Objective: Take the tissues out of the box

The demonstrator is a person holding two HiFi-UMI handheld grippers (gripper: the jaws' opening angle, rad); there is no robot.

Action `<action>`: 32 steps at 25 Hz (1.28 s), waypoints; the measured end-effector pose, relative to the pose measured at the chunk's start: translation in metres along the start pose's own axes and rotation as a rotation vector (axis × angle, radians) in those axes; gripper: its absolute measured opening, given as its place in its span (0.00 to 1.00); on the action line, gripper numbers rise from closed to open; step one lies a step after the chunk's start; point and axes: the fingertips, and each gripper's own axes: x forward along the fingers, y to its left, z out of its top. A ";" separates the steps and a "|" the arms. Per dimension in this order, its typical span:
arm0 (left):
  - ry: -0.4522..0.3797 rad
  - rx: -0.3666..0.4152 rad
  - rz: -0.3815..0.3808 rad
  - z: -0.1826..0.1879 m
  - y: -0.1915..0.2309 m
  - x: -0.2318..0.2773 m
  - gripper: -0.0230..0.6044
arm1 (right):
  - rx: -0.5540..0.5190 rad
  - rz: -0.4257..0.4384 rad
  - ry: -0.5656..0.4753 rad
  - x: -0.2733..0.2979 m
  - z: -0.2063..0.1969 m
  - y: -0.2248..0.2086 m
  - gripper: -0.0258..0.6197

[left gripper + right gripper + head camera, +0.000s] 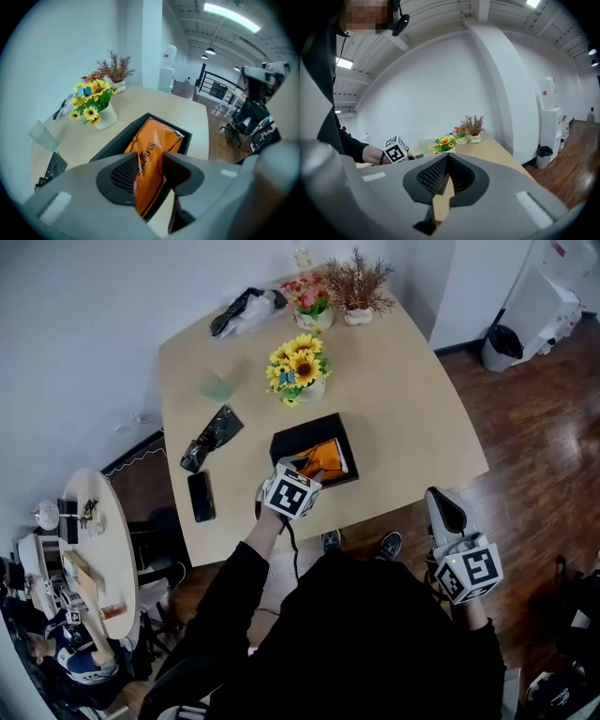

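Beige table (pixel 403 399), dark wood floor (pixel 525 399)

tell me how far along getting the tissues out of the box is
Done: the left gripper is clamped on the orange plastic tissue pack. In hand: the pack lies inside the open black square box, not yet lifted. Left: lift it out onto the beige wooden table. The right gripper is shut and empty, off the table.

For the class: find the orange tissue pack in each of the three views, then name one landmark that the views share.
Head view: tissue pack at centre, in the black box.
Left gripper view: pack at lower centre, clamped in the left gripper.
Right gripper view: not in it.
Shared landmark: the sunflowers.
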 end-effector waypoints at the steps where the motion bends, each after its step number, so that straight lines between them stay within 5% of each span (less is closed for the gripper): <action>1: -0.020 -0.001 0.006 0.004 -0.002 -0.008 0.26 | -0.001 0.007 0.003 0.001 0.000 0.001 0.04; 12: -0.235 0.006 0.152 0.047 -0.037 -0.131 0.26 | 0.018 0.200 0.046 0.032 -0.012 0.023 0.04; 20: -0.229 -0.093 0.288 -0.038 -0.021 -0.195 0.25 | -0.081 0.374 0.071 0.076 -0.011 0.095 0.04; 24: -0.275 -0.147 0.272 -0.073 -0.003 -0.211 0.25 | -0.170 0.429 0.087 0.099 -0.001 0.150 0.04; 29: -0.325 -0.125 0.239 -0.099 0.026 -0.220 0.24 | -0.250 0.580 0.178 0.132 -0.009 0.234 0.04; 32: -0.331 -0.089 0.217 -0.111 0.039 -0.216 0.24 | -0.295 0.653 0.285 0.148 -0.035 0.278 0.17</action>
